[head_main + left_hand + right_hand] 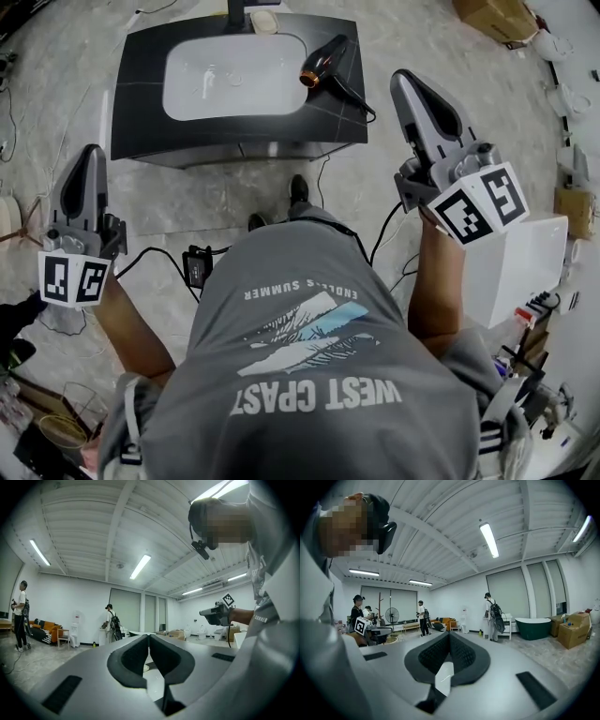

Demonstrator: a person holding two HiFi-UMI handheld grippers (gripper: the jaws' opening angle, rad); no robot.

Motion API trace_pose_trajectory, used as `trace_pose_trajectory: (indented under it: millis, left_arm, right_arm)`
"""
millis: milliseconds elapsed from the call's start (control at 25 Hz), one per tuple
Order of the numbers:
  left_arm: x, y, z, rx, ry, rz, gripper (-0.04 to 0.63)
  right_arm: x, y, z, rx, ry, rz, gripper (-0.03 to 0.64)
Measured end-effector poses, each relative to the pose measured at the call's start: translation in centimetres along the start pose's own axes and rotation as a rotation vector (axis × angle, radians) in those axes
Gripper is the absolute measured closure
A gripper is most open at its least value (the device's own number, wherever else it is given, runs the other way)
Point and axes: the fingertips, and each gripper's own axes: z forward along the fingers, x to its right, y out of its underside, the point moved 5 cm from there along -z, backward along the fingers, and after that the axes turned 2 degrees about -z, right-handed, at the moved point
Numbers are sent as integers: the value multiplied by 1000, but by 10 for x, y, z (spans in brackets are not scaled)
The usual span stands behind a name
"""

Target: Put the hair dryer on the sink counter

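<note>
Head view looks steeply down on a black hair dryer (326, 62) with a copper-coloured nozzle ring, lying on the dark rectangular sink counter (141, 103) just right of its white basin (234, 75). The hair dryer's barrel runs diagonally: the copper end points toward the basin and the near edge, the rear end toward the far right corner. Its handle and black cord trail off to the counter's near right corner.

The hair dryer sits beyond and left of the grey right gripper's (410, 84) jaw tips, apart from them, and well ahead and to the right of the grey left gripper's (91, 155) tips. Both forearms are bent forward at the elbows, one on each side of the body, the right held further forward than the left.

In the left gripper view the left gripper (149, 640) has its dark pads pressed together at the tips with nothing between them. The right gripper view shows the right gripper (449, 639) likewise clenched and empty.

Each gripper carries a cube of black-and-white square markers. The person's grey T-shirt (309, 412) reads "WEST COAST" and, smaller, "ENDLESS SUMMER", upside down in the head view.
</note>
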Motion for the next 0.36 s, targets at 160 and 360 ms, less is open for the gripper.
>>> trace_pose_trajectory:
  millis: [160,360]
  left_arm:
    - [1,3,-6,1,5,-6,568]
    - [-1,6,-12,1,8,-11,568]
  right_arm:
    - [-6,-1,-2,2,3,-6,589]
    - [-13,-1,-1,2,4,-13,589]
